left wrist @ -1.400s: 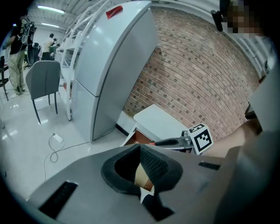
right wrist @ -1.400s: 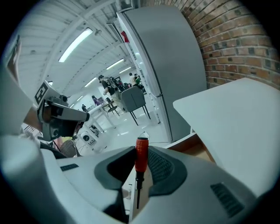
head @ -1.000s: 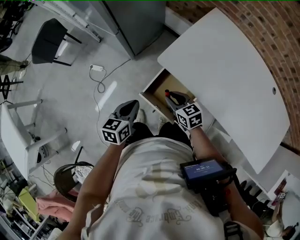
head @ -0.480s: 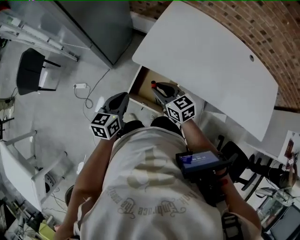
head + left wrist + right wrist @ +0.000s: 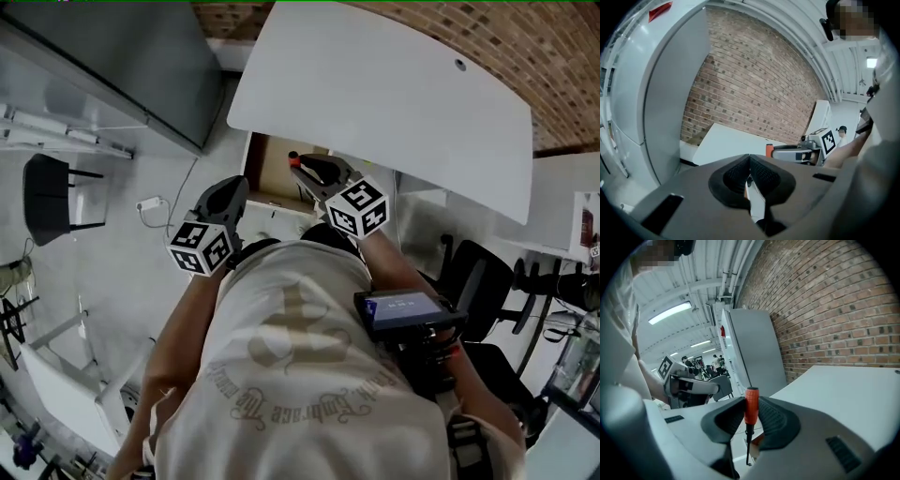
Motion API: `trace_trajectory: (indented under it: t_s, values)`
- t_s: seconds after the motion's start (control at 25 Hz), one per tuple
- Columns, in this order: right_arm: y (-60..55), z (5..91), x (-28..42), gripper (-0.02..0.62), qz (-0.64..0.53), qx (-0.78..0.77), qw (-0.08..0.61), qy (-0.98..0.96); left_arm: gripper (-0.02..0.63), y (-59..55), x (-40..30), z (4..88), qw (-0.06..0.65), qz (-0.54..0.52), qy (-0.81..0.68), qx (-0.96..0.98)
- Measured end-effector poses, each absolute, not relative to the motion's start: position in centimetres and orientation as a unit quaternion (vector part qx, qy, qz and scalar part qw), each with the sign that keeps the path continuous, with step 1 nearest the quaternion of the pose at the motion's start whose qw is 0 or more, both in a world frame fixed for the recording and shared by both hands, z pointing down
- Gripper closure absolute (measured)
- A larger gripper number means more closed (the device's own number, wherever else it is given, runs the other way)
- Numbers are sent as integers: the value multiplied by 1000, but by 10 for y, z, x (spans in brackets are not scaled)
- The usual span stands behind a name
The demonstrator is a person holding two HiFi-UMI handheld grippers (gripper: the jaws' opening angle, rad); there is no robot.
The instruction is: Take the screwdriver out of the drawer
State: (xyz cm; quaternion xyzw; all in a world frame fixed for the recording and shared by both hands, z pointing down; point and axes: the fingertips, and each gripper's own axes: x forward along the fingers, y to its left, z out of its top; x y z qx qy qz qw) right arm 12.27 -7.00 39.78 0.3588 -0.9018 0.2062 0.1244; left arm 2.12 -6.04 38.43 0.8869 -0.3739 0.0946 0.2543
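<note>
A screwdriver (image 5: 751, 407) with a red-orange handle stands upright between the pads of my right gripper (image 5: 750, 417), which is shut on it, and its thin dark shaft (image 5: 748, 446) points down. In the head view the right gripper (image 5: 317, 174) hovers over the open wooden drawer (image 5: 272, 171) under the white table (image 5: 394, 94), with the red handle tip (image 5: 293, 157) showing. My left gripper (image 5: 225, 199) is shut and holds nothing, just left of the drawer front. The left gripper view shows its pads (image 5: 761, 174) pressed together, and the right gripper (image 5: 797, 152) beyond.
A tall grey cabinet (image 5: 112, 56) stands left of the table against the brick wall (image 5: 525, 47). On the floor are a black chair (image 5: 52, 192) and a white adapter with cable (image 5: 150, 203). A black office chair (image 5: 478, 272) is at the right.
The head camera has swung, so the table and drawer sit higher and further left in the view. The right gripper still holds the screwdriver above the drawer. The left gripper stays shut beside it.
</note>
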Motion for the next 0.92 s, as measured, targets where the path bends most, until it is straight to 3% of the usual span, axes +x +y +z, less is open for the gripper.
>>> trace_trajectory:
  t_s: [0.92]
  values:
    - [-44, 381, 155, 492, 208, 443, 90, -867, 586, -44, 54, 377, 234, 132, -283, 921]
